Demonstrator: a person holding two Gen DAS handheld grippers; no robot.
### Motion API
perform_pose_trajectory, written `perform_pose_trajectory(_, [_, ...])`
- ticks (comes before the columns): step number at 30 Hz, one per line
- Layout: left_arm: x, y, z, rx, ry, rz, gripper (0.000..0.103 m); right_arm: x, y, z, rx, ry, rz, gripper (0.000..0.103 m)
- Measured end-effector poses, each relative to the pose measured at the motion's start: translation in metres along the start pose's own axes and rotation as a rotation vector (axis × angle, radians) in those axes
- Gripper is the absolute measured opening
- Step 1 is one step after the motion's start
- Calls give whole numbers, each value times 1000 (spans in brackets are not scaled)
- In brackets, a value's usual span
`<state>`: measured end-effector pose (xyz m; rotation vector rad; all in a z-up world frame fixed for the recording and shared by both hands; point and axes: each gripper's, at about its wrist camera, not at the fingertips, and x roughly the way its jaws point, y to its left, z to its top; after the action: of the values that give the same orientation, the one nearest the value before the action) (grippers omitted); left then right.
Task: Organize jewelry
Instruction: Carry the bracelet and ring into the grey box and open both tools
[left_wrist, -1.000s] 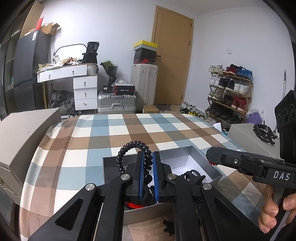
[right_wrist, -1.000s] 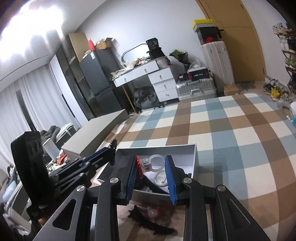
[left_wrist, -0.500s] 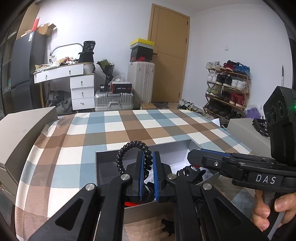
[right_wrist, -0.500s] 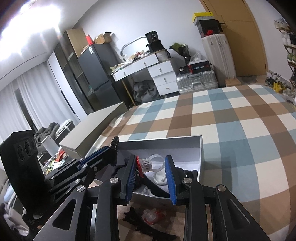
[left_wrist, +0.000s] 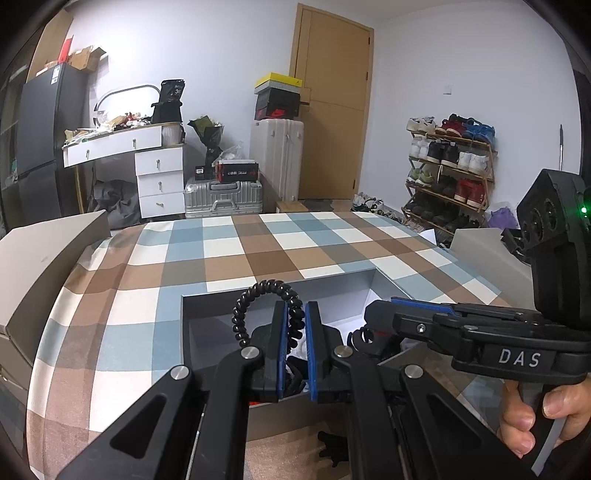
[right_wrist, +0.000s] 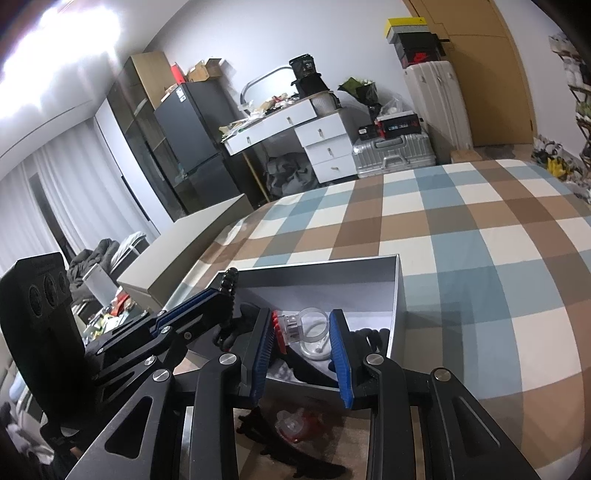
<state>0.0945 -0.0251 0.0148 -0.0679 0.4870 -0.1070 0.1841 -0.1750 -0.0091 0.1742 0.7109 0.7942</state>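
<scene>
Left hand-held gripper (left_wrist: 295, 325) pinches a black coiled hair tie (left_wrist: 255, 302); right hand-held gripper (right_wrist: 303, 332) clamps a clear clip (right_wrist: 308, 326) over the grey box (right_wrist: 397, 295).

Both grippers are matte black with blue ribbed pads and silver pivot screws; right gripper (left_wrist: 384, 321) has "DAS" on its side, plus what looks like a green LED.
</scene>
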Motion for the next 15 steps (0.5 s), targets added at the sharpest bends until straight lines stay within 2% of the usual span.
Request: perform_pose_trajectory(15, [2, 1, -1, -2, 12, -13, 4, 2, -1, 0, -4, -2, -7, 31])
